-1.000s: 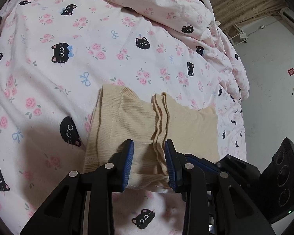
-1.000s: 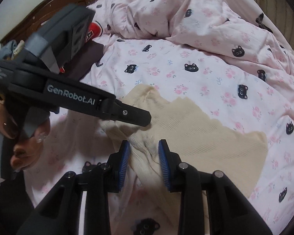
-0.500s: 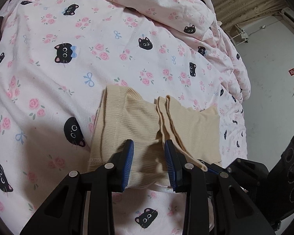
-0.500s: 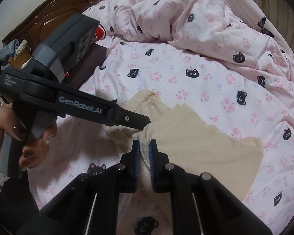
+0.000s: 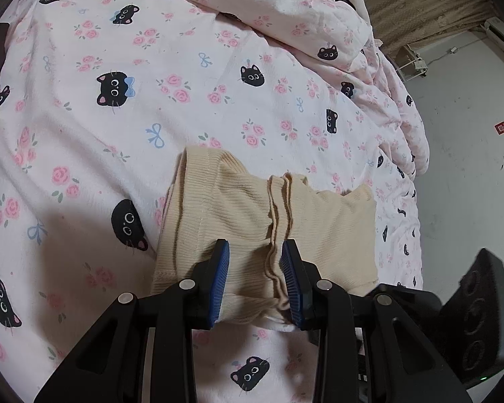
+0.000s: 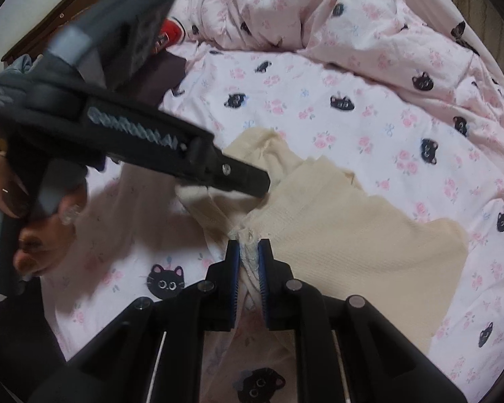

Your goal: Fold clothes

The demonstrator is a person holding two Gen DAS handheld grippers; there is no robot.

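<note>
A beige ribbed garment lies partly folded on the bed, a ridge of layered edges running down its middle. My left gripper is over its near hem, pads apart, with flat cloth and the ridge between them. In the right wrist view the same garment spreads to the right, and the left gripper rests its tip on it. My right gripper pinches a bunched bit of the garment's near edge between its blue pads. Its jaws are opening slightly, with the cloth still between them.
The pink bedsheet has black cats and roses. A rumpled duvet in the same print is heaped at the back. A dark cloth and wooden headboard lie far left. A hand holds the left gripper. The bed's right edge drops to grey floor.
My right gripper's jaws have closed from apart onto the garment's near edge, bunching it up. The left gripper has stayed over the hem with the same gap.
</note>
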